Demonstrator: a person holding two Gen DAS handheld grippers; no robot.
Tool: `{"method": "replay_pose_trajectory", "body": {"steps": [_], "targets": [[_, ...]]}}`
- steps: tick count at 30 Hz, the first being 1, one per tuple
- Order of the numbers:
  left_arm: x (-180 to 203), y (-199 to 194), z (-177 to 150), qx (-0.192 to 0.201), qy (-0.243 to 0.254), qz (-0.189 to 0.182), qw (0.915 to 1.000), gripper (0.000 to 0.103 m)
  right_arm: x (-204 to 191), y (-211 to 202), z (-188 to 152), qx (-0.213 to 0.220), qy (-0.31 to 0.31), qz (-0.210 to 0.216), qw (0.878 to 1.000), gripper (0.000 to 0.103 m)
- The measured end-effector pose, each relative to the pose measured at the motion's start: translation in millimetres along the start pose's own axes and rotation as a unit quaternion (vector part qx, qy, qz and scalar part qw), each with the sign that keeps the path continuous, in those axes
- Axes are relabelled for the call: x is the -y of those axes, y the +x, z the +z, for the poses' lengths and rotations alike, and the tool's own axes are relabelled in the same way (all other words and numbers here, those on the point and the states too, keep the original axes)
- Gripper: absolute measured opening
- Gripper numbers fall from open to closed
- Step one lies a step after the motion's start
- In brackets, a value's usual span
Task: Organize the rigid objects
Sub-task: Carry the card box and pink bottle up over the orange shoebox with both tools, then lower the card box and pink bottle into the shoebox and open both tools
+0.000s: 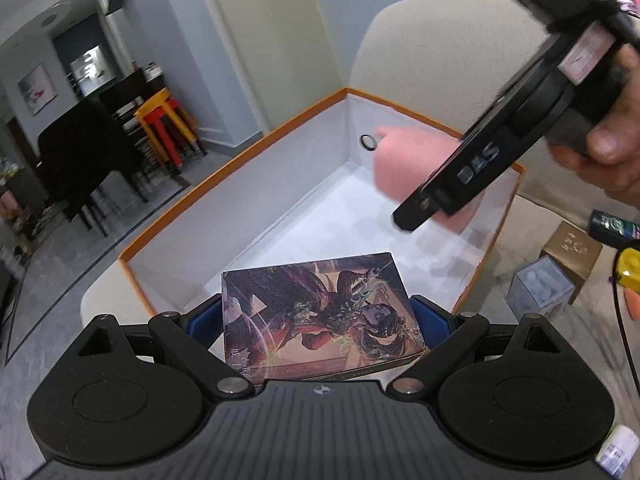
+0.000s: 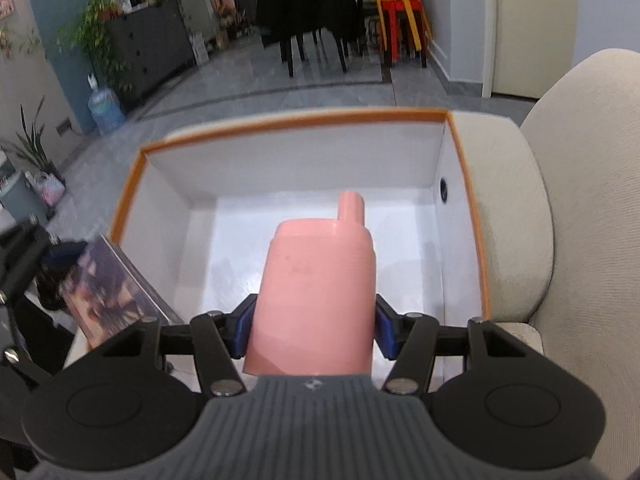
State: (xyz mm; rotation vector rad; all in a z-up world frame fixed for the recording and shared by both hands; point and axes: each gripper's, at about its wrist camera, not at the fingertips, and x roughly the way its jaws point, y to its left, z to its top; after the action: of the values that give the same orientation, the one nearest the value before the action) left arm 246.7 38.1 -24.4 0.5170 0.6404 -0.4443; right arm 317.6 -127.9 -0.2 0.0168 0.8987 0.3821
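The left gripper [image 1: 320,316] is clamped on an illustrated card box [image 1: 320,316], low in the centre of the left wrist view, just over the near edge of the orange-rimmed carton [image 1: 224,168]. The right gripper [image 2: 310,326] is clamped on a pink bottle [image 2: 316,288], held above the carton's white floor in the middle of the right wrist view.

Both hands approach one carton together, so I think the grippers may collide, or the bottle may be dropped onto the card box. The bottle is smooth, rounded plastic with a narrow spout; it could slip or roll after release. The card box is flat with a glossy printed face and sharp corners. The carton walls look like thin, stiff cardboard. It sits on a soft beige sofa [image 2: 560,200], so it may tip.
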Motion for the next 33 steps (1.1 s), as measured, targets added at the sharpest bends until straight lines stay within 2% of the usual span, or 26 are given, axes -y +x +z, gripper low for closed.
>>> {"method": "replay_pose_trajectory", "body": {"steps": [6, 10, 14, 18, 23, 27, 33], "targets": [[-6, 20, -2, -0.024, 0.042, -0.007, 0.9988, 0.103, -8, 25, 4, -0.021, -0.014, 0.009, 1.000, 0.058], [-13, 36, 0, -0.062, 0.090, -0.037, 0.9933, 0.103, -19, 42, 0, -0.032, -0.020, 0.016, 0.999, 0.058], [-15, 53, 1, -0.110, 0.148, -0.067, 0.9806, 0.103, -28, 56, -9, -0.044, -0.023, 0.014, 0.999, 0.058], [-16, 69, 2, -0.143, 0.186, -0.099, 0.9672, 0.103, -30, 66, -13, -0.053, -0.022, 0.013, 0.998, 0.058], [-16, 87, 11, -0.195, 0.229, -0.135, 0.9441, 0.103, -30, 74, -16, -0.061, -0.013, 0.028, 0.998, 0.058], [-18, 100, 14, -0.221, 0.233, -0.154, 0.9344, 0.103, -38, 81, -21, -0.066, -0.016, 0.037, 0.997, 0.058], [-24, 112, 13, -0.231, 0.214, -0.162, 0.9351, 0.103, -46, 82, -24, -0.058, -0.023, 0.038, 0.997, 0.058]]}}
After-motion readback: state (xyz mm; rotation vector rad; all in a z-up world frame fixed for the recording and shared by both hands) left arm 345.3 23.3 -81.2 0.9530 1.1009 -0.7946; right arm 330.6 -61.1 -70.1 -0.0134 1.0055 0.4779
